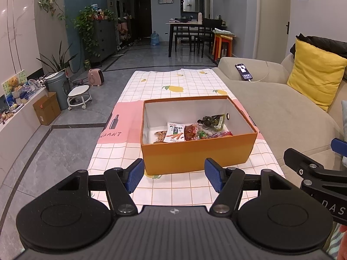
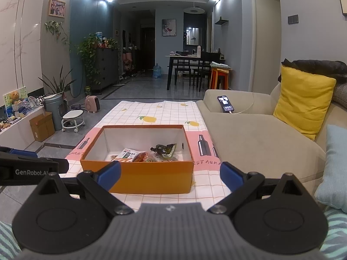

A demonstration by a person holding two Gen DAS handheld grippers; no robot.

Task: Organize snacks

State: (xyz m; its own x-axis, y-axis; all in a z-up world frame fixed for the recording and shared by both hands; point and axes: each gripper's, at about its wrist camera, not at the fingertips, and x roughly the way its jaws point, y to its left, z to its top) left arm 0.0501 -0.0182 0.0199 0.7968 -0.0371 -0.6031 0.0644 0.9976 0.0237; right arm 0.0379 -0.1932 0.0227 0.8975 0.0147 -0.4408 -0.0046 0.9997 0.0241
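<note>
An orange box with a white inside stands open on the checked tablecloth. Several snack packets lie on its floor, among them a white packet and a dark green one. My left gripper hovers just short of the box's near wall, open, with nothing between its blue pads. My right gripper is also open and empty, near the same wall. The right gripper's tip shows at the right edge of the left wrist view.
A beige sofa runs along the table's right side, with a yellow cushion and a charging phone on its arm. At the left on the floor stand a cardboard box, a grey bin and a white stool.
</note>
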